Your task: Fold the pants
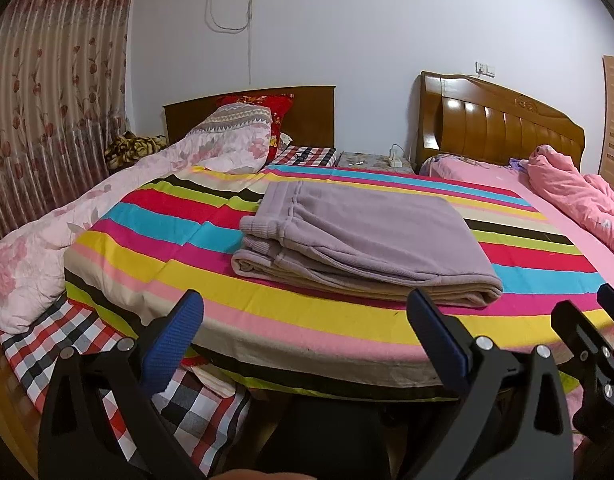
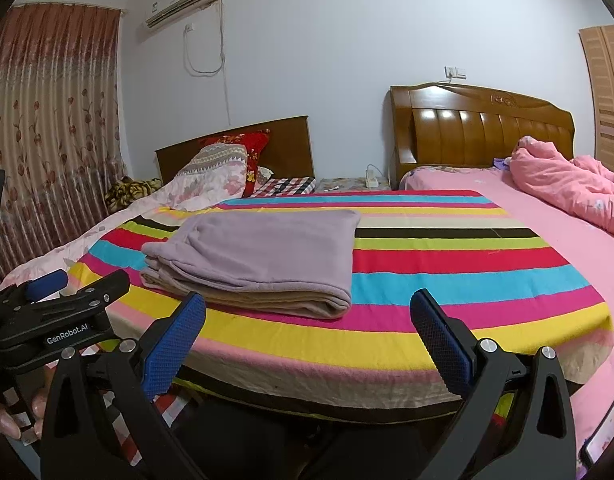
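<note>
The lilac pants point(image 1: 359, 236) lie folded in a flat, thick stack on the striped sheet point(image 1: 307, 312); they also show in the right wrist view point(image 2: 259, 260). The waistband end faces left. My left gripper point(image 1: 307, 304) is open and empty, held back at the near edge of the striped sheet, just short of the stack. My right gripper point(image 2: 307, 304) is open and empty, at the same near edge, right of the stack. The right gripper's fingers point(image 1: 587, 320) show at the right edge of the left wrist view. The left gripper point(image 2: 47, 284) shows at the left edge of the right wrist view.
A pink floral quilt point(image 1: 87, 232) lies along the left side. A pink duvet point(image 2: 567, 184) is bunched on the right bed. Two wooden headboards point(image 2: 483, 128) and a small bedside stand point(image 1: 371, 159) are at the back. A checked sheet point(image 1: 47, 360) hangs lower left. A phone point(image 2: 607, 428) lies lower right.
</note>
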